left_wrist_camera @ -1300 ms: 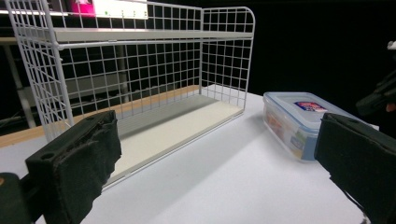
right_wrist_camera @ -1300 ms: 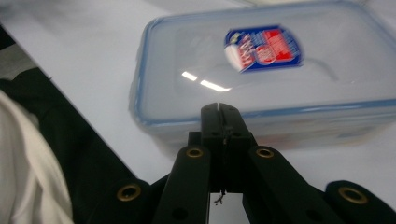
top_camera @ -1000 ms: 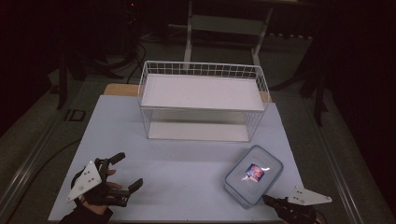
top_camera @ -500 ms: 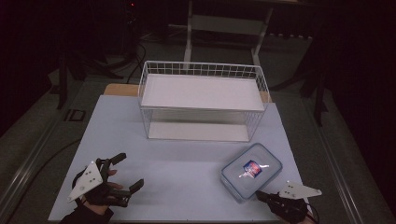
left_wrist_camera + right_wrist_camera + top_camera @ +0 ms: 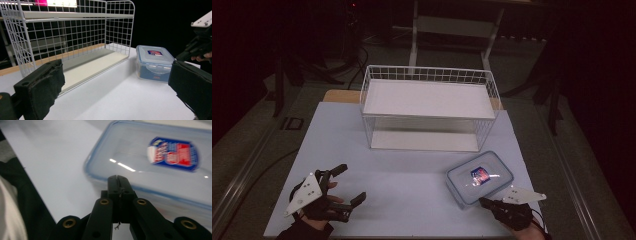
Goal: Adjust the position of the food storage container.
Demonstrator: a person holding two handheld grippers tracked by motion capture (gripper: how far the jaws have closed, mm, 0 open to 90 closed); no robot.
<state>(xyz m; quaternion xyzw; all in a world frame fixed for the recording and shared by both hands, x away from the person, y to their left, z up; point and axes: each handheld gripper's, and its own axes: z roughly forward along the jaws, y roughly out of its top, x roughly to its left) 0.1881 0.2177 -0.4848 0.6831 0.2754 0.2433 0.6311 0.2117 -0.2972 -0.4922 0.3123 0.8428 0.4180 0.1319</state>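
Black jaws of the right hand-held gripper [image 5: 484,202] are pressed fully together, holding nothing, their joined tip touching or just short of the near wall of a clear plastic food box [image 5: 480,176]. The box sits near the front right corner of the pale counter [image 5: 412,190], in front of the right end of a white wire basket shelf [image 5: 429,107] that stands toward the back edge. It has a blue-rimmed snap lid with a red and blue label, and it looks empty, so it is probably light, rigid and smooth enough to slide or slip rather than stay put. Its long side walls under the lid rim seem the safest place to grip, with the jaws opened wide first. The left hand-held gripper [image 5: 346,184] rests at the front left corner, jaws spread wide and empty. Compared with a second ago, the right hand-held gripper has moved leftward and the box has shifted slightly left with it; the left hand-held gripper has stayed put.
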